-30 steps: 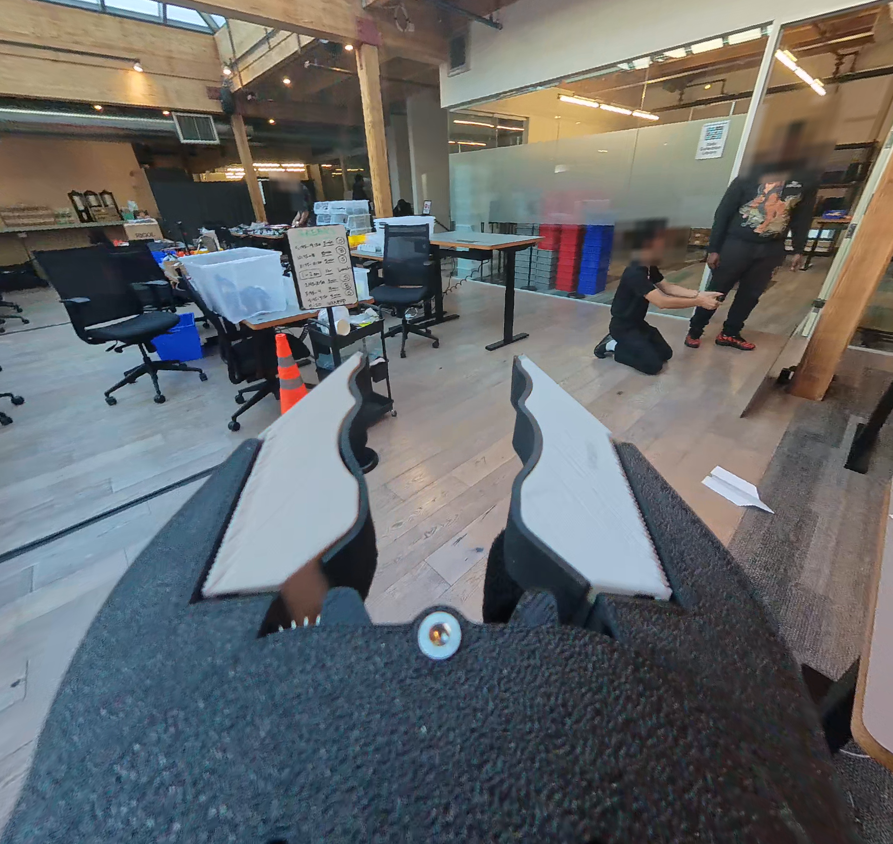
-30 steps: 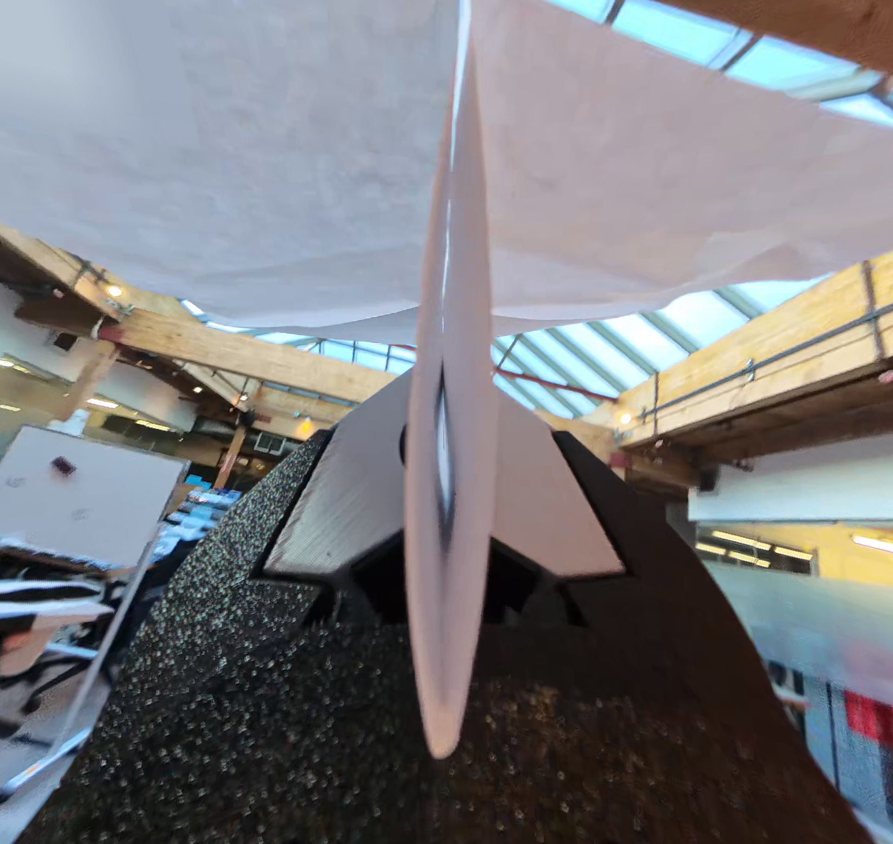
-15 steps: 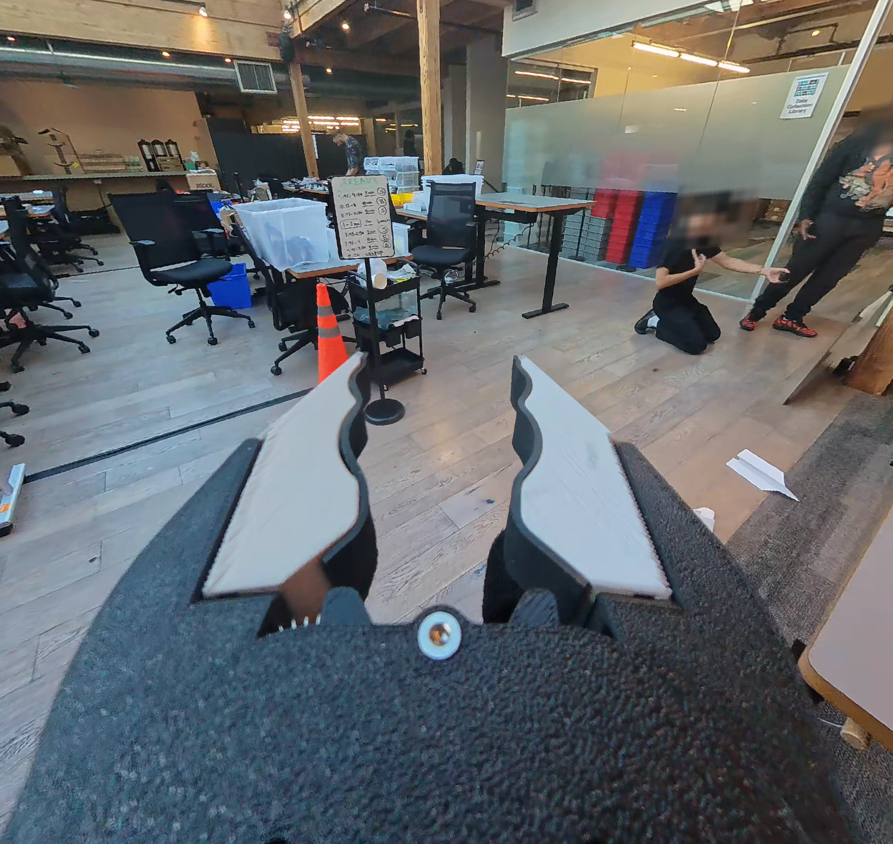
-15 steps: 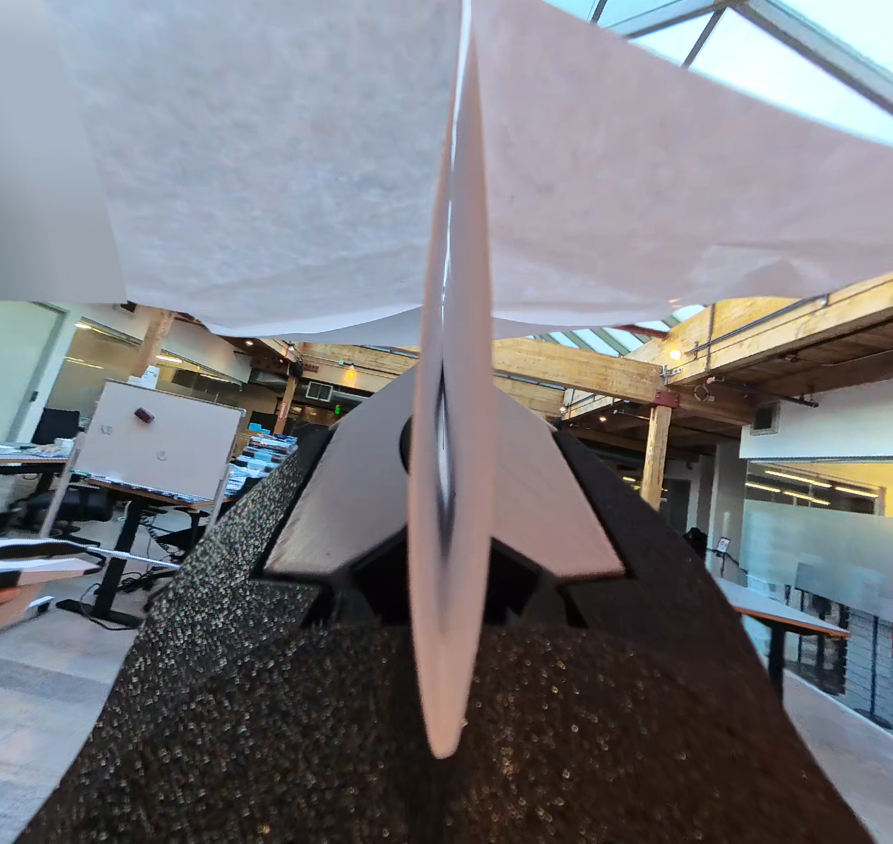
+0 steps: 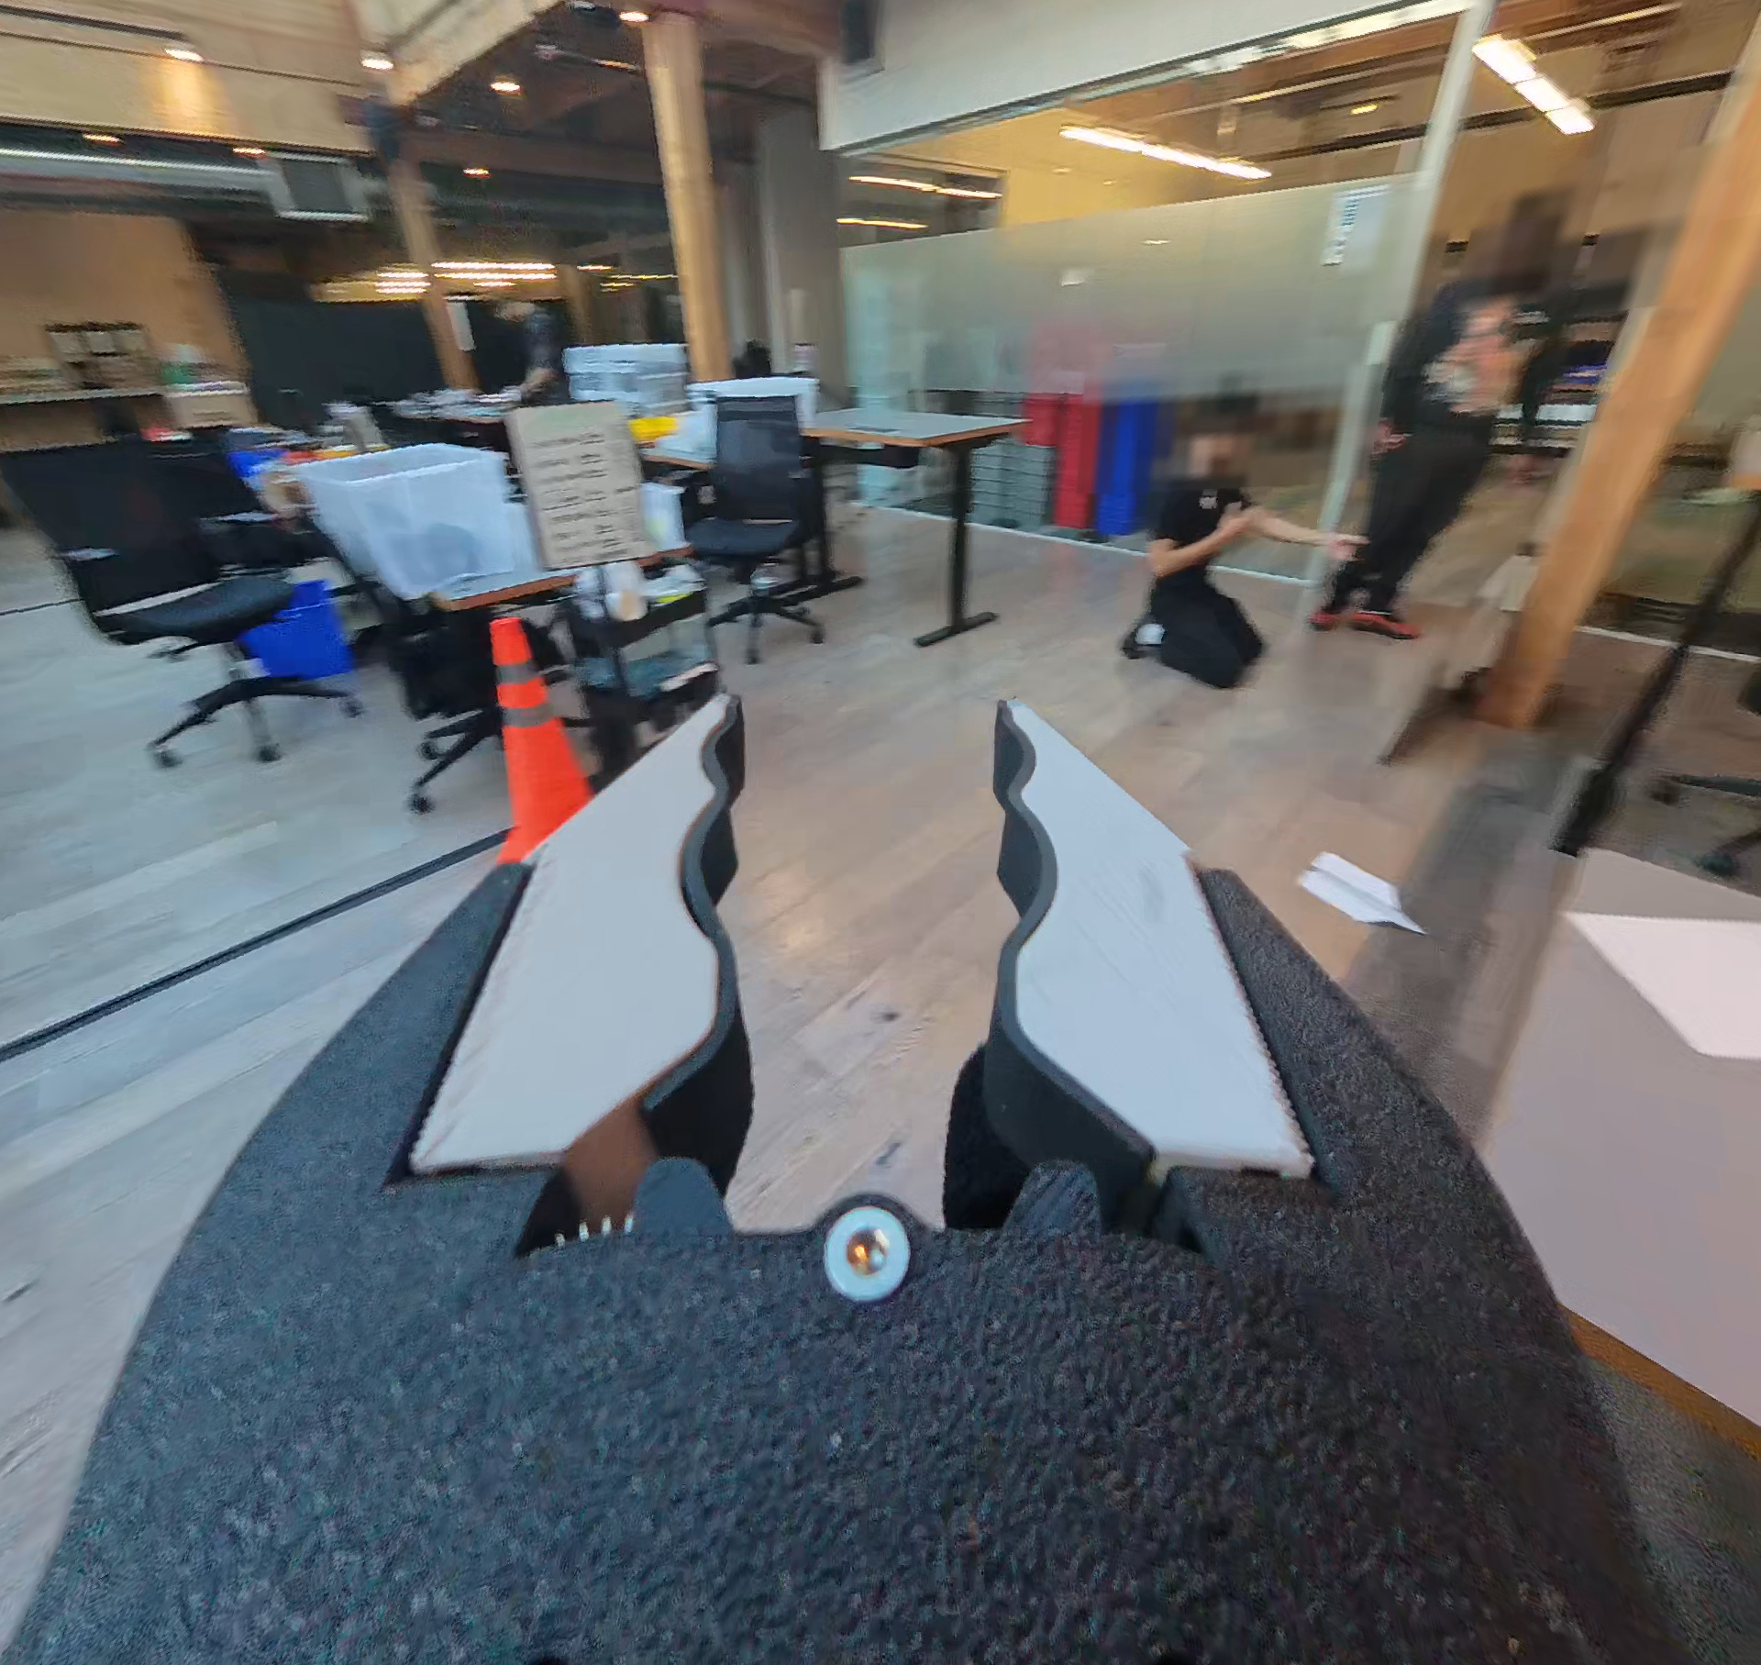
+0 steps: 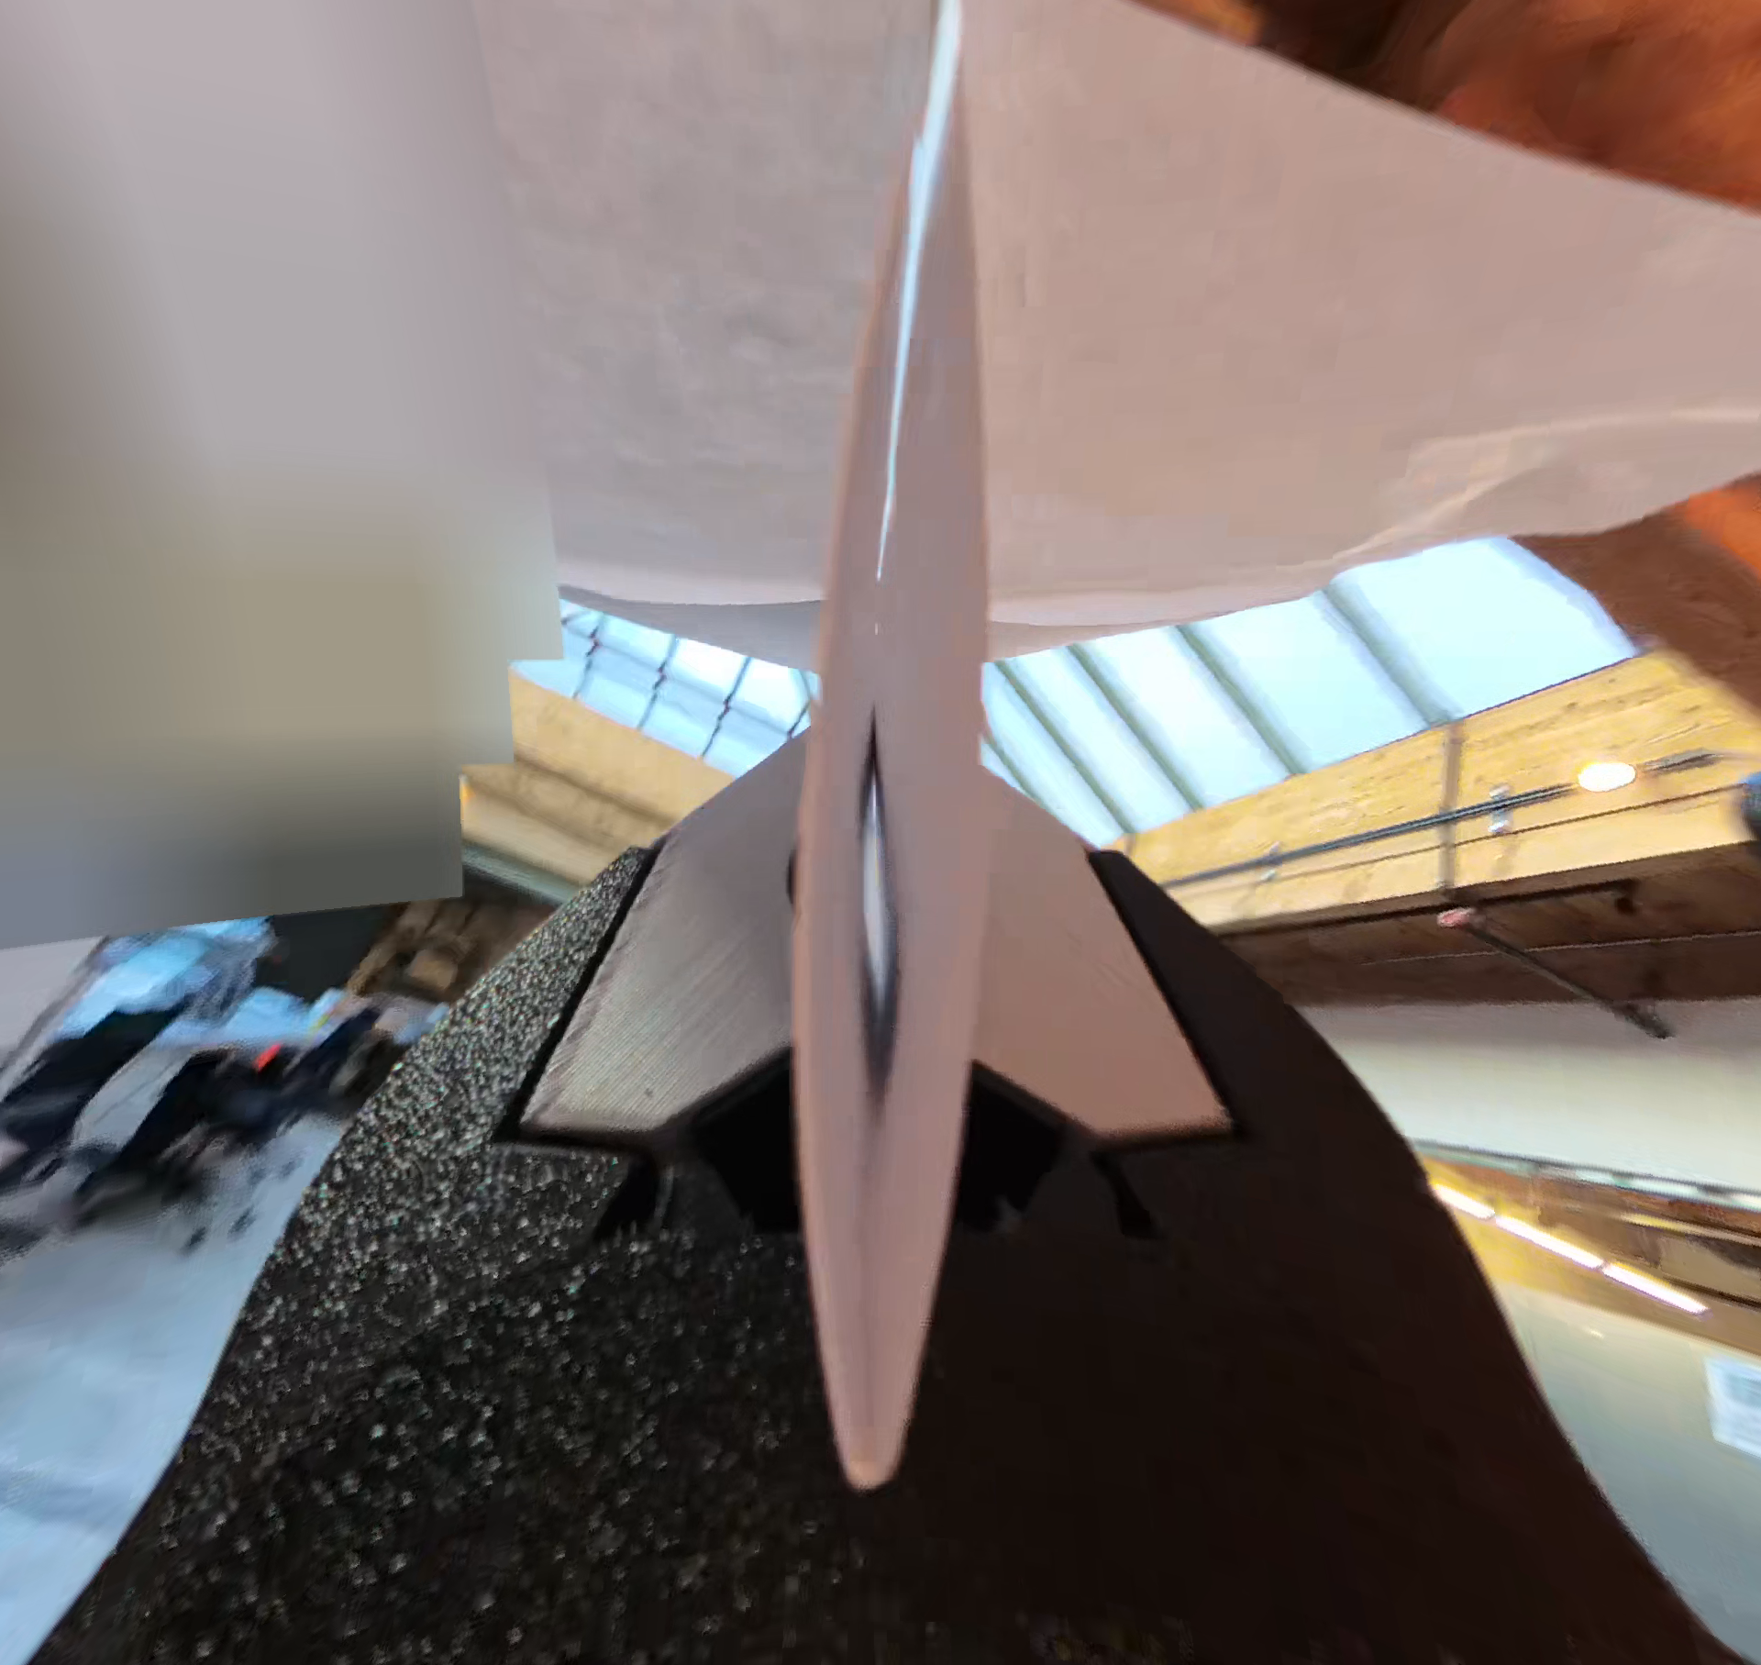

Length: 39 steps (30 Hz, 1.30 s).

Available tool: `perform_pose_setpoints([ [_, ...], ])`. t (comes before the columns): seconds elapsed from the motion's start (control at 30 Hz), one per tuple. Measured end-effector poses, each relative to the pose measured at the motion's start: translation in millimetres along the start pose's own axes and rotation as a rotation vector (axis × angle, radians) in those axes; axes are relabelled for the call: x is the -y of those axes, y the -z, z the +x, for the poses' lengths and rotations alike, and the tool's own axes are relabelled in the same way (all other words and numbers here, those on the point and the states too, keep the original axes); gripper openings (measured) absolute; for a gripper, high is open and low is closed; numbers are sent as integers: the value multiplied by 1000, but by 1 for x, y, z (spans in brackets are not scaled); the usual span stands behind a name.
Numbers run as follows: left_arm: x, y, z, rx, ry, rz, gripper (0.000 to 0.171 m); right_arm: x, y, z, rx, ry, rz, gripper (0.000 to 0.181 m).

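My right gripper [image 6: 881, 742] is shut on a white paper plane [image 6: 886, 857]. It pinches the plane's folded keel, and the wings [image 6: 1239, 333] spread wide overhead and fill the upper view. The gripper points up towards the skylight and wooden beams. My left gripper [image 5: 867, 723] is open and empty, held out over the wooden floor [image 5: 858, 857]. Another white paper plane [image 5: 1358, 890] lies on the floor to its right. A white sheet of paper [image 5: 1687, 971] lies on a grey table [image 5: 1572, 1190] at the right edge.
An orange cone [image 5: 529, 723], a small cart with a sign [image 5: 581, 499], office chairs [image 5: 191, 609] and desks [image 5: 905, 433] stand ahead left. One person kneels [image 5: 1196, 599] and another stands [image 5: 1429, 437] by a glass wall. A wooden post [image 5: 1639, 399] is at the right. Spacing between my two grippers at the tips: around 65 cm.
The left view has swung back to the right and the grey table with its sheet has come into view. The right gripper has tilted further upwards, still gripping the plane.
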<state>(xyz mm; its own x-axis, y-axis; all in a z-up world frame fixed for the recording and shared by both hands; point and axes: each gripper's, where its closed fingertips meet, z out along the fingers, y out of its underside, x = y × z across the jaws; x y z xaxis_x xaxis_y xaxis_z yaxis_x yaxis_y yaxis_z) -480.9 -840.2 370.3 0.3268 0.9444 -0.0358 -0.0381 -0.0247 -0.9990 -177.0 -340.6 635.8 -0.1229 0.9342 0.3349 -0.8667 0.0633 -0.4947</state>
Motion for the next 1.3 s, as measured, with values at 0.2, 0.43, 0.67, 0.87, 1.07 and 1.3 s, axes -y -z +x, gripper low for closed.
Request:
perform_pose_setpoints([
  [0.2, 80, 9, 198, -973, 54, -5, 43, -150, 10, -183, 682, -504, -124, 0],
  [0.43, 117, 37, 352, -1887, 508, -469, 43, -162, 90, -253, 1071, -937, -194, 0],
  [0.67, 68, 69, 461, -2160, 541, -869, 42, -159, 140, -244, 1082, -980, -300, 0],
  [0.87, 36, 55, 492, -2130, 617, -998, 39, -143, 166, -229, 1125, -1003, -315, 0],
  [1.07, 42, 83, 493, -2261, 673, -950, 29, -149, 177, -231, 1175, -1077, -322, 0],
  [1.3, 33, 60, 470, -2100, 496, -816, 0, -149, 184, -227, 1209, -1186, -282, 0],
])
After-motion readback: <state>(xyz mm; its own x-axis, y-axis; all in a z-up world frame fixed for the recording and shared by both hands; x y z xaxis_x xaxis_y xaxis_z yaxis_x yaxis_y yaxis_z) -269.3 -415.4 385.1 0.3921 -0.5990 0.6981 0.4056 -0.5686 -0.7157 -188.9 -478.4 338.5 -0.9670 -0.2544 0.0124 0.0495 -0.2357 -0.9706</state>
